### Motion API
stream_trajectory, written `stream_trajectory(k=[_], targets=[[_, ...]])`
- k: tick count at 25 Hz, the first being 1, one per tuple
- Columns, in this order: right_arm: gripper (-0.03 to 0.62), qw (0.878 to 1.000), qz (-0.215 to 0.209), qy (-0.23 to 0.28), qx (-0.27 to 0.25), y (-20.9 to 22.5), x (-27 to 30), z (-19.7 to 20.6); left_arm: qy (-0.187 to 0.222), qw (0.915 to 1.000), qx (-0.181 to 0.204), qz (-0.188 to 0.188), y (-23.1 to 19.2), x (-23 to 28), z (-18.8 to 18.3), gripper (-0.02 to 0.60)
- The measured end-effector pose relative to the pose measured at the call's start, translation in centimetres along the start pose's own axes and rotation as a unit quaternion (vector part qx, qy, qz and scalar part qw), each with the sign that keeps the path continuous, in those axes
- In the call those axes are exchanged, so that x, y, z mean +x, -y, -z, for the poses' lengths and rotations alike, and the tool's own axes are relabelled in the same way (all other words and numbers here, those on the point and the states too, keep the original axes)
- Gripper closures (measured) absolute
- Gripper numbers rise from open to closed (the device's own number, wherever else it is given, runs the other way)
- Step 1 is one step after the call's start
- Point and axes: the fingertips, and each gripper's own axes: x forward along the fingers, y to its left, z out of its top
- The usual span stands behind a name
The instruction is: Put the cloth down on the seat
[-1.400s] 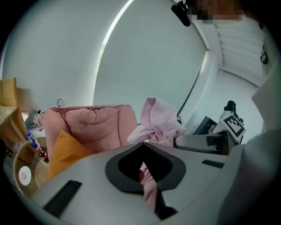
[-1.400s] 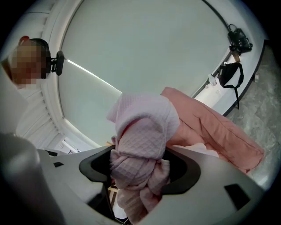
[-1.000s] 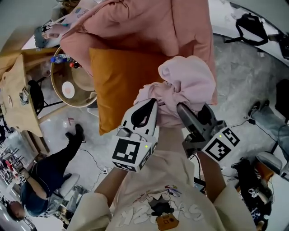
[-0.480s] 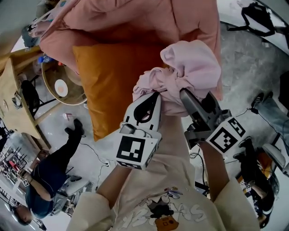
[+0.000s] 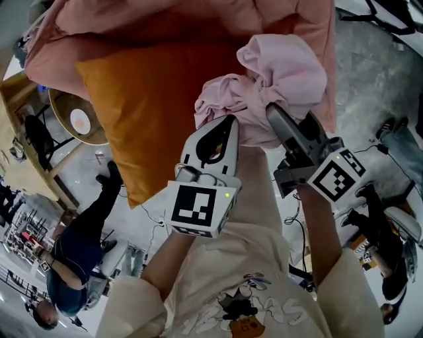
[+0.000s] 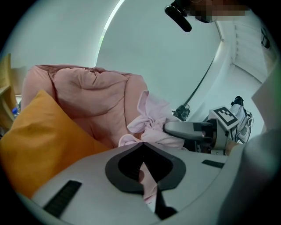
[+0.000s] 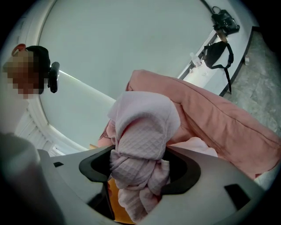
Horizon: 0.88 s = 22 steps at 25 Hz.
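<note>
While the cloth (image 5: 281, 72) is being held bunched over the seat (image 5: 132, 16), beside the cushion (image 5: 139, 112), contact with the seat cannot be told; a thin fold is being pinched by the left gripper (image 5: 227, 125), jaws near-closed; a thick wad is being clamped by the right gripper (image 5: 273, 113); lowering and release of both grips are being judged outstanding.

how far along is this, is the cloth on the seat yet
Not yet. Done: the cloth is picked up and bunched close by the pink seat, beside the orange cushion. In hand: the left gripper pinches a thin fold and the right gripper clamps a thick wad. Left: lower it onto the seat and open both.
</note>
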Motion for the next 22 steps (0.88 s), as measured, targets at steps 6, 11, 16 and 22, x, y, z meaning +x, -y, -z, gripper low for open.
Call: stream_trajectory(k=[6,11,16,22], targets=[[0.264,1.0,0.014,0.0,0.017,2.4,2.2,1.3,-0.025,0.9994,-0.021,-0.008,-2.4,2.0,2.5,0.577],[0.264,0.999,0.026,0.004,0.021,6.1,2.0,1.3,-0.03,0.9994,-0.018,-0.004,-1.3,4.8,4.0,0.577],[0.264,0.999,0.031,0.011,0.037,8.0,2.9,1.4,-0.036,0.9993,0.001,-0.009,-1.7,6.4,4.9,0.577],[0.264,0.998,0.061,-0.003,0.029,10.7,2.9,2.8,-0.052,0.9986,-0.005,-0.009,-1.9,8.1,7.4,0.577]])
